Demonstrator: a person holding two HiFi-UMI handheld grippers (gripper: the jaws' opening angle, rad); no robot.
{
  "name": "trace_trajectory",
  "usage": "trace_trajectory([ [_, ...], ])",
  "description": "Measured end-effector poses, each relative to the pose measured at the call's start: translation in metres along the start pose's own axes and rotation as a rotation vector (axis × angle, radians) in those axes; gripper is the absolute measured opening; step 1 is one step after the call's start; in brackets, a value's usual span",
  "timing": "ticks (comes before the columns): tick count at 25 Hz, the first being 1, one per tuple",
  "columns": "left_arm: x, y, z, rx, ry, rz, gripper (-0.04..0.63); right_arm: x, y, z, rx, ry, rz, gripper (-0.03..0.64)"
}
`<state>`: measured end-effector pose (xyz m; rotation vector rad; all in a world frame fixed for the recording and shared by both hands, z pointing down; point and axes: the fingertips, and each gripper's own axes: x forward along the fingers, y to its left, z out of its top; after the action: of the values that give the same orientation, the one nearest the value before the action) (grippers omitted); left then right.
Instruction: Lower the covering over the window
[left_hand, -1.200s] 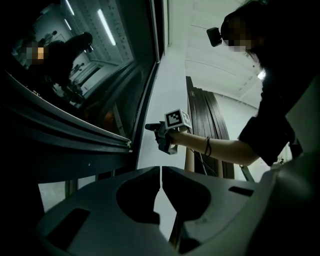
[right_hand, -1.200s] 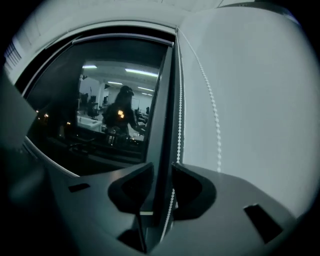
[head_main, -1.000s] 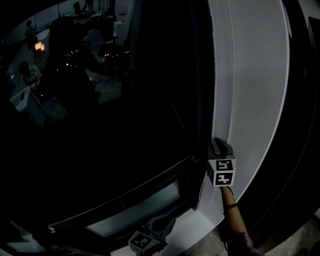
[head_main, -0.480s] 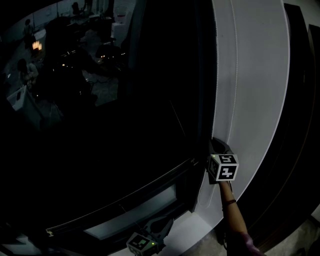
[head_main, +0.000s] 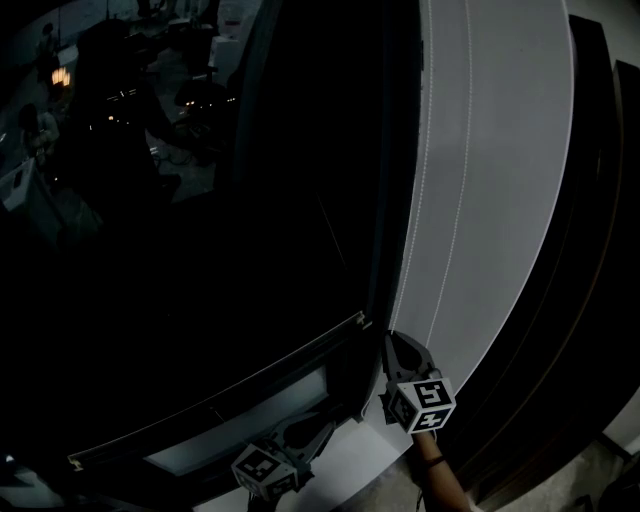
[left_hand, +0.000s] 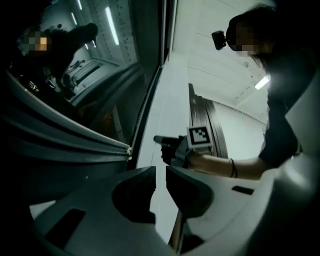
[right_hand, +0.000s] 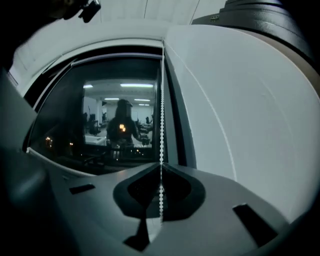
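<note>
— Any sign of the covering over the window (head_main: 200, 250)?

— Hard to pick out against the dark glass, with only reflections of a lit room there. Easier to place by its bead chain (right_hand: 161, 125): hangs straight down the window's right edge, just beside the white wall panel (head_main: 500, 150).

— Anything readable?

— Only square black-and-white patterns on each marker cube (head_main: 421, 403). Everything else too dim to read.

— Hidden or cut off?

— The chain's lower end, out of sight under the body of the right gripper (right_hand: 161, 165). Also the left gripper (left_hand: 160, 172), half lost in shadow at the head view's bottom edge. Low on the window, a pale rail (left_hand: 127, 149) with a capped end; blind bar or frame, cannot tell.

— And the fingers?

— On the right gripper, fingers (right_hand: 210, 185) together, having just closed, clamped on the bead chain, with beads showing above and below the seam. On the left gripper, fingers (left_hand: 100, 190) a narrow slit apart, having just been opening, gripping nothing. Only pale wall visible through that gap.
</note>
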<state>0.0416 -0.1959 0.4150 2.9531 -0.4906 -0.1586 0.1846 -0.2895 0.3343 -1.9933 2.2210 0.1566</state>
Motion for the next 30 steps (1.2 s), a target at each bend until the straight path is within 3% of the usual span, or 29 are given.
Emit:
trace_trajectory([
  [8, 0.058, -0.017, 0.048, 0.068, -0.044, -0.11, 0.098, -0.065, 0.042, -0.152, 0.114, 0.298, 0.018, 0.014],
  [13, 0.095, -0.029, 0.044, 0.029, -0.049, -0.183, 0.123, -0.117, 0.067, -0.247, 0.186, 0.515, 0.014, 0.014],
  [18, 0.109, -0.049, 0.04, 0.06, -0.048, -0.254, 0.105, -0.132, 0.073, -0.259, 0.198, 0.547, 0.012, 0.014],
  [20, 0.107, -0.047, 0.041, 0.036, -0.068, -0.25, 0.005, -0.134, 0.071, -0.261, 0.207, 0.549, 0.007, 0.014],
  [23, 0.103, -0.042, 0.045, 0.019, -0.1, -0.226, 0.005, -0.139, 0.068, -0.256, 0.208, 0.544, 0.006, 0.014],
  [28, 0.102, -0.033, 0.045, 0.033, -0.133, -0.194, 0.003, -0.151, 0.081, -0.253, 0.207, 0.572, 0.077, 0.014],
  [30, 0.101, -0.024, 0.035, 0.044, -0.105, -0.175, 0.003, -0.154, 0.088, -0.244, 0.254, 0.555, 0.094, 0.014],
])
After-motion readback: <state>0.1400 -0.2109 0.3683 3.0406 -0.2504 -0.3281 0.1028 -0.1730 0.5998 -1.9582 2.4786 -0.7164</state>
